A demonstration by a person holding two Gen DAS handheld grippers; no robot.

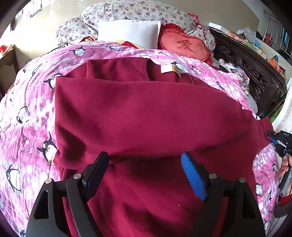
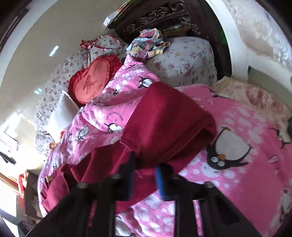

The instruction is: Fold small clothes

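Note:
A dark red fleece garment (image 1: 142, 116) lies partly folded on the pink penguin-print bedspread (image 1: 31, 127). It also shows in the right wrist view (image 2: 164, 127), with its folded end humped up. My left gripper (image 1: 145, 160) is open, its fingers spread over the garment's near fold edge. My right gripper (image 2: 145, 169) has its jaws a little apart, with red fabric lying between them; the view is blurred. In the left wrist view the right gripper (image 1: 272, 136) sits at the garment's far right corner.
A white pillow (image 1: 127, 32), a red heart cushion (image 1: 182, 45) and floral pillows (image 1: 131, 11) lie at the head of the bed. A dark carved cabinet (image 1: 255, 73) stands to the right. Crumpled colourful clothes (image 2: 147, 43) lie near it.

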